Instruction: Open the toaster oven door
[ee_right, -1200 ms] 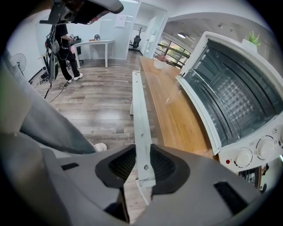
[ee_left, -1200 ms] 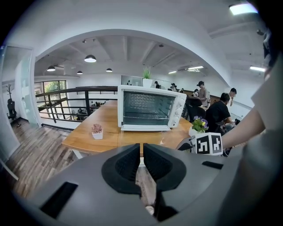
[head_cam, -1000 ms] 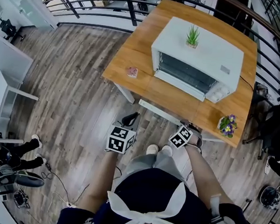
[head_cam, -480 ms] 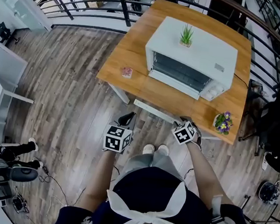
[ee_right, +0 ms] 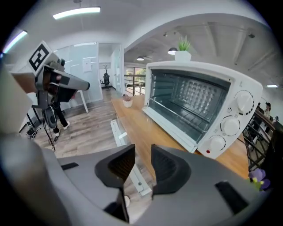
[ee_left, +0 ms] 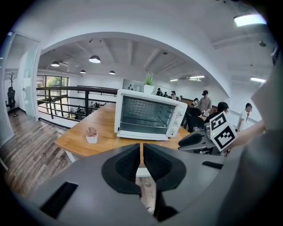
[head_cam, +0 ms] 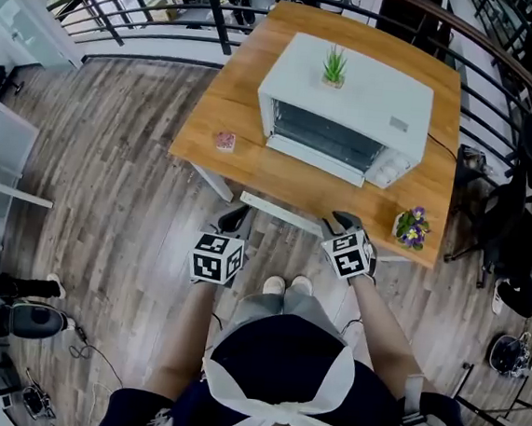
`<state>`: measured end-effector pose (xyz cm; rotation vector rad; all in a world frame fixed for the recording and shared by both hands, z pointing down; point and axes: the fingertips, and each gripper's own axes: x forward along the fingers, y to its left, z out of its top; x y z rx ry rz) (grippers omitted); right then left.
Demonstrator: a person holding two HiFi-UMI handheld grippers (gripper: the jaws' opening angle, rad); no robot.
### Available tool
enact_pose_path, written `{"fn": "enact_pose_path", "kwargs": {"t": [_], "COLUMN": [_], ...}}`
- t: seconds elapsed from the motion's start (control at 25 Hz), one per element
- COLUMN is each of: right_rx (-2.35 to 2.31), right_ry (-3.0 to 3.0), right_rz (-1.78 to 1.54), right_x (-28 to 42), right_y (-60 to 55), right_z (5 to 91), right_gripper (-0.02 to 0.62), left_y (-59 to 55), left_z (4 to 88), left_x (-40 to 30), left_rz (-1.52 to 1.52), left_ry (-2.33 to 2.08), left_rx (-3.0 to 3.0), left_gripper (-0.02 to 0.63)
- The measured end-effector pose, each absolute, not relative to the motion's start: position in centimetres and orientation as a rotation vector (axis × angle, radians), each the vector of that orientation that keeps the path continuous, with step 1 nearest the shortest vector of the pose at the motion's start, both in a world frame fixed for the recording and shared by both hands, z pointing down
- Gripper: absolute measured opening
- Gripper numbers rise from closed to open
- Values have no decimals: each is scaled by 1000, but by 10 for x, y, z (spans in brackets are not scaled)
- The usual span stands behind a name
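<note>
The toaster oven [head_cam: 347, 103] stands on the tabletop [head_cam: 218, 109] in the upper middle of the head view, its front toward me. Its door [head_cam: 299, 187] lies folded down flat, a clear pane reaching past the near tabletop edge to a white handle [head_cam: 281, 213]. A small plant [head_cam: 334, 67] sits on the oven's top. A little pot [head_cam: 224, 141] stands on the tabletop to the left, and purple flowers [head_cam: 411, 227] at its lower right corner. My right hand-held gripper [head_cam: 337, 221] hangs just right of the handle's end, released, nothing between its jaws, which have just been closing. My left hand-held gripper [head_cam: 232, 219] is at lower left over the floor [head_cam: 111, 164], clenched and empty.
</note>
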<state>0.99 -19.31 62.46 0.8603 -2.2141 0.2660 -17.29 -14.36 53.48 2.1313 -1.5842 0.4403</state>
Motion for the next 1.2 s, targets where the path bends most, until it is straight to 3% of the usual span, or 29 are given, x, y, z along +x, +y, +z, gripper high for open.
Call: {"fn": "enact_pose_path", "kwargs": {"t": [0.84,1.2], "right_rx": [1129,1158], "right_ry": [-2506,-2555], "right_rz": [259,241], "right_x": [15,18], "right_y": [-199,-186], "right_z": [502,480], "right_gripper": [11,5], "left_y": [-182,-181], "left_z": [480,467], "left_x": [-91,-51], "left_rz": [320,280], "left_ry": [-1483,-1404], "left_rx": [2354,2429], "left_gripper": [35,35]}}
